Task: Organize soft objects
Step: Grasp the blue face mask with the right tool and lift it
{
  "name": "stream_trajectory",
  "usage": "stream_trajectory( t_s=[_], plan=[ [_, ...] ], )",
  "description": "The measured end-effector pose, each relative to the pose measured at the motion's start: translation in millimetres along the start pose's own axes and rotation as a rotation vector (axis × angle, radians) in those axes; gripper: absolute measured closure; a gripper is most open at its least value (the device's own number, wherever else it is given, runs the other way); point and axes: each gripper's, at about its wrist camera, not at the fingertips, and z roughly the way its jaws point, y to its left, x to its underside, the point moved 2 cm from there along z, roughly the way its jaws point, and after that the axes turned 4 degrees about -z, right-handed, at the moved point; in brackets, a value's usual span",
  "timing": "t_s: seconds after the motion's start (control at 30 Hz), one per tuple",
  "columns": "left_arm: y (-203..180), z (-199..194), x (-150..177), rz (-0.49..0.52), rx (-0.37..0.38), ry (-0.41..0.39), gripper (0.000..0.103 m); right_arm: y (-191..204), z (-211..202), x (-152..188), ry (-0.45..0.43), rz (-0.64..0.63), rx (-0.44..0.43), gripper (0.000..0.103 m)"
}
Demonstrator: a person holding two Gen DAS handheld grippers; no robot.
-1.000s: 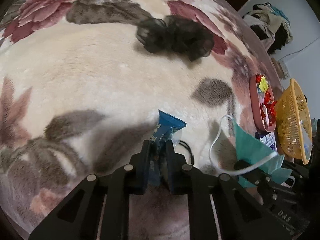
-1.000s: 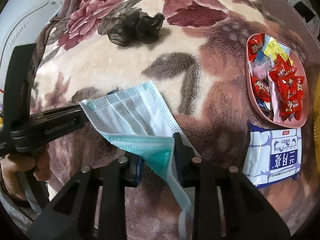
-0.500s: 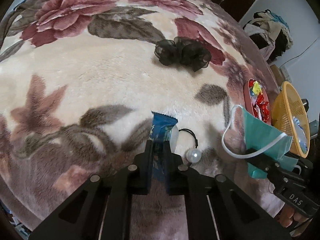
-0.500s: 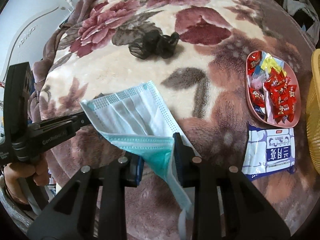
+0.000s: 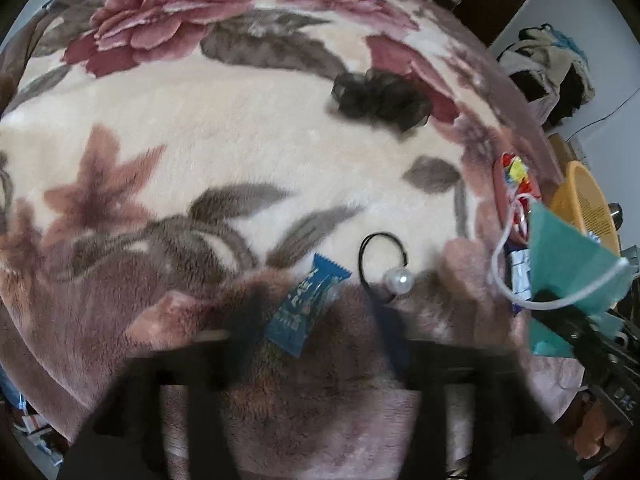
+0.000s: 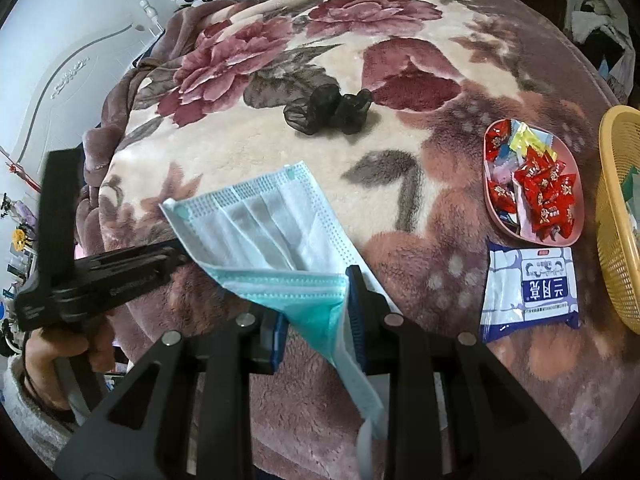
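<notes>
Since the earlier frame the left hand-held gripper (image 5: pixel 316 344) has just been opening: the blue candy wrapper (image 5: pixel 306 306), pinched before, now sits loose between the wide, blurred jaws, at lower centre of the left wrist view. Just right of it lies a black hair tie w/ a pearl bead (image 5: pixel 394 278) on the floral blanket (image 5: pixel 200 152). The right hand-held gripper (image 6: pixel 316 320) is closed on a face mask (image 6: pixel 276 236), at centre of the right wrist view. Upper centre: a black scrunchie (image 6: pixel 328 110). At right edge: pink candy tray (image 6: pixel 494 216), wet wipes pack (image 6: pixel 530 284) below it, yellow basket (image 6: pixel 612 256).
</notes>
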Motion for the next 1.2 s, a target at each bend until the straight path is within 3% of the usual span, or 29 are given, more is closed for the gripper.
stream_trajectory(
  t_s=[0.3, 0.47, 0.53, 0.7, 1.2],
  plan=[
    [2, 36, 2, 0.028, 0.012, 0.072, 0.028, -11, 18, -3, 0.03, 0.032, 0.0, 0.076],
    [-2, 64, 8, 0.114, -0.004, 0.14, 0.045, -15, 41, -8, 0.069, 0.045, -0.001, 0.076],
    [-3, 75, 10, 0.139, -0.016, 0.162, 0.061, -16, 47, -8, 0.081, 0.045, -0.003, 0.076],
    [-2, 74, 8, 0.136, -0.012, 0.147, 0.078, -16, 57, -9, 0.097, 0.044, -0.01, 0.076],
    [-13, 11, 6, 0.164, -0.045, 0.027, 0.079, -1, 19, -6, 0.025, 0.013, -0.013, 0.076]
  ],
)
